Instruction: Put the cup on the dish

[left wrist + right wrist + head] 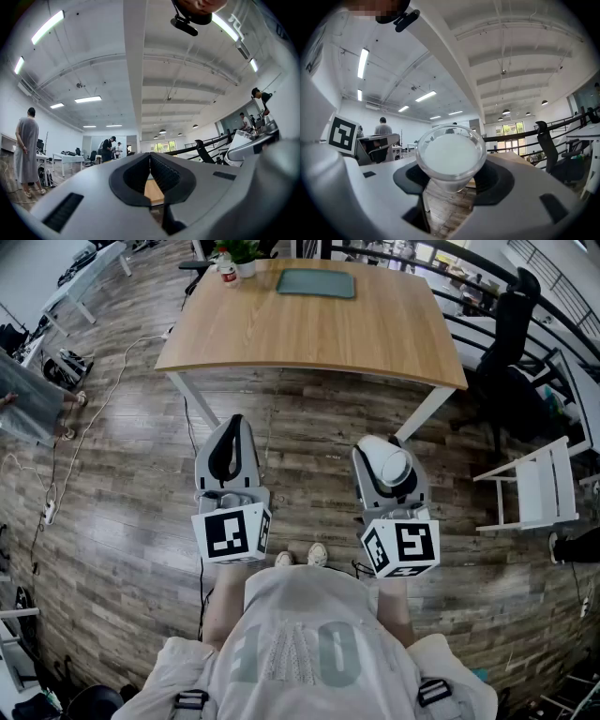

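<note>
Gripping is confirmed at the right gripper (449, 187). Its jaws are spread wide and pressed against opposite sides of the cup (449, 157), which is carried between the dark pads with one round end turned toward the camera. Which end that is cannot be told.

The cup is seen to be clear, thin-walled plastic with a milky disc across it, and no contents can be made out. It is judged to be very light, springy rather than stiff, and smooth enough to slip. Its wall would be buckled by excess pressure. Because the body appears to taper, it could also be squeezed out of the pads. Hold is best taken on the side wall close to the base, where the plastic is stiffest, and the rim should be left free.

The left gripper (150, 174), just beside the right one on its left, is shown with its jaws brought together and nothing between them.

Ahead of both grippers and well apart from them, a wooden table (309, 334) is seen. On its far part a green-grey rectangular tray (316, 282) is laid flat. It is taken to be the dish, though this cannot be settled at such range. To the left of the tray, a potted plant (242, 251) and a small bottle (228, 273) are stood at the far edge.
</note>
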{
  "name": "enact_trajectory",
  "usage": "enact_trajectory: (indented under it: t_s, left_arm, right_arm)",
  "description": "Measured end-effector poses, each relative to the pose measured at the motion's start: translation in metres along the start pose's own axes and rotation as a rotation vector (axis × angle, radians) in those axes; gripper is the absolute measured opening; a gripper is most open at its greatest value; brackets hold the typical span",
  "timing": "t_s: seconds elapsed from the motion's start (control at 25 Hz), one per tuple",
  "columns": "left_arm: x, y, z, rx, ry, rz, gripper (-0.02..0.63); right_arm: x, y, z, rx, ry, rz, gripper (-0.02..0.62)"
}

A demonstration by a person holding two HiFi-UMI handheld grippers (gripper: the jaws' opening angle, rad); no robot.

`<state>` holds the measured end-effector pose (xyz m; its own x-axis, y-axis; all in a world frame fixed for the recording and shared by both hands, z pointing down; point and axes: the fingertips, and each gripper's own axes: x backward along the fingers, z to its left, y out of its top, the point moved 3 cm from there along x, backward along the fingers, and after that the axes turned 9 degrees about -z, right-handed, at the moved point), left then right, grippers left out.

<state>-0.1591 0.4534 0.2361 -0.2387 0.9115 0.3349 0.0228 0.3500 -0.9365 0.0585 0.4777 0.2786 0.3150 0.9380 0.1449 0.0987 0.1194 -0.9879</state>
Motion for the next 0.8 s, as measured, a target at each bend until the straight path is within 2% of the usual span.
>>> enact_trajectory:
  t_s: [0.48, 0.8]
  left_arm:
    - [-0.022, 0.004, -0.023, 0.001, -0.031, -0.021, 0.009]
    - [-0.035, -0.003, -0.032, -0.002, -0.015, -0.031, 0.009]
  right_arm:
    - [-0.002, 0.008, -0.027, 0.034, -0.011, -0.026, 0.261]
    - [-0.006, 0.004, -0.049, 0.041, -0.008, -0.034, 0.261]
